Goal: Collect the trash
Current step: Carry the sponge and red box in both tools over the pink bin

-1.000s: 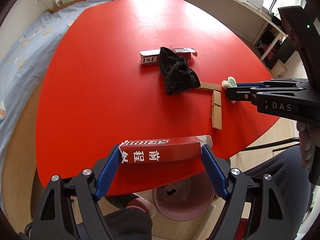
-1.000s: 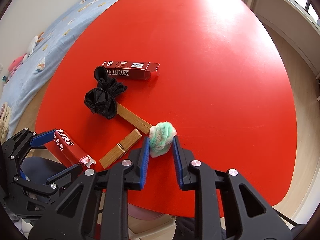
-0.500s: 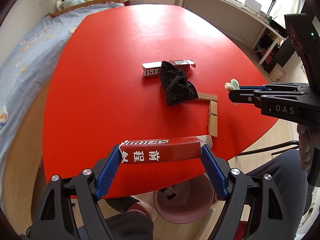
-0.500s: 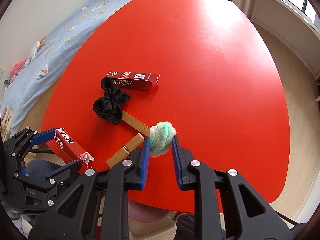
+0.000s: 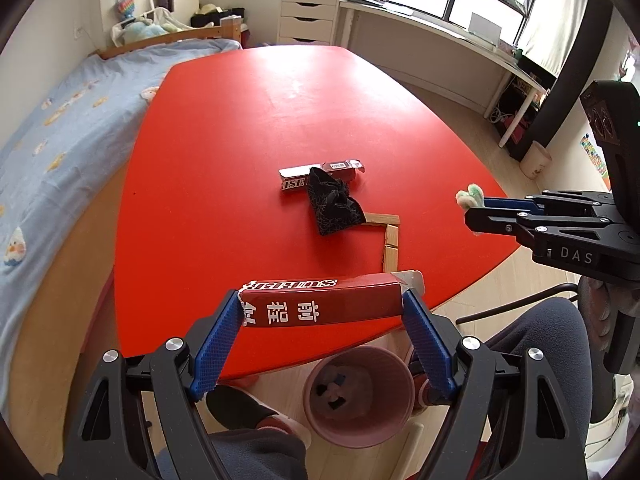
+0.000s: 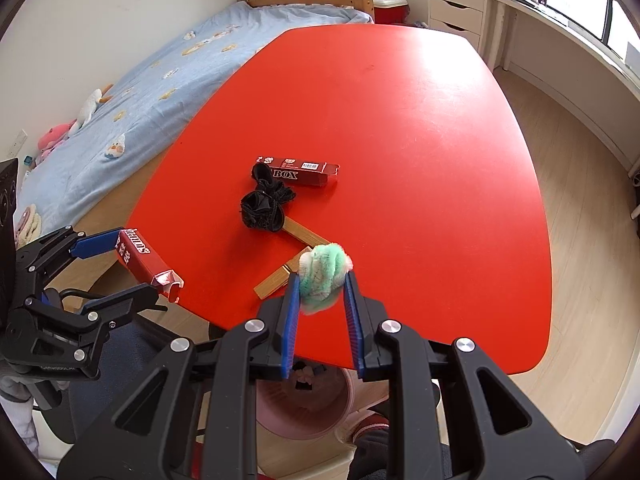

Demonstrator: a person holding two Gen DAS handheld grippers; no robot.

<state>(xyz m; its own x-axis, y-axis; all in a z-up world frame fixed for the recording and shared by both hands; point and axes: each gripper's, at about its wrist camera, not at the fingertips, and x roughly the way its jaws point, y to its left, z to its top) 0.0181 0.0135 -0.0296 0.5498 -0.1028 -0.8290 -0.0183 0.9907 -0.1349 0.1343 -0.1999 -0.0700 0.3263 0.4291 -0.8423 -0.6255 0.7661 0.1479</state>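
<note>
From my remote station, I hold the left gripper with its jaws clamped across a long red carton, lifted above the near edge of the red worktop. My right gripper has its jaws pinched on a fuzzy green-and-white ball. A pink bin stands on the floor below the worktop edge, while a second red box, a black cloth and wooden blocks lie on the worktop.
</note>
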